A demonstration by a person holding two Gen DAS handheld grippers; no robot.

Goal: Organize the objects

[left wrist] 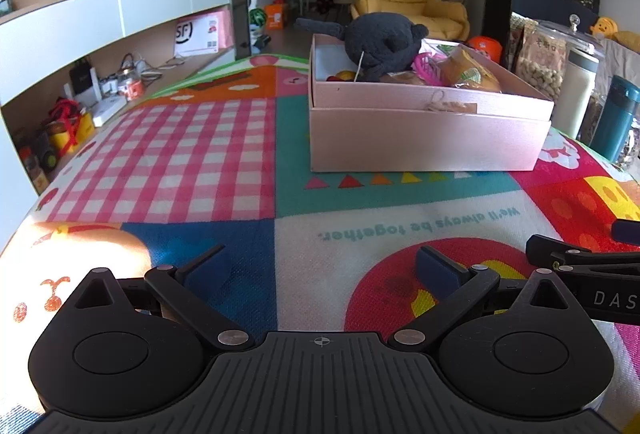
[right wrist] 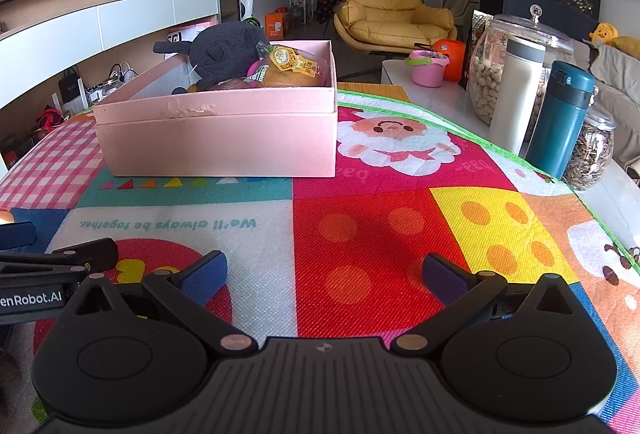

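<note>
Pink cardboard box (right wrist: pixel 224 130) on the patchwork play mat (right wrist: pixel 380 234), already filled with dark grey plush toy (right wrist: pixel 228 50), wrapped snack packet (right wrist: pixel 292 68) and small items; no loose objects visible on mat; left gripper (left wrist: pixel 320 266) and right gripper (right wrist: pixel 324 270) spread wide, empty; sorting apparently near complete.

Matt pink cardboard box (right wrist: pixel 224 138), fuzzy dark plush toy (left wrist: pixel 380 38), woven-textured printed mat (right wrist: pixel 360 254), glossy glass jar (right wrist: pixel 492 74)
</note>
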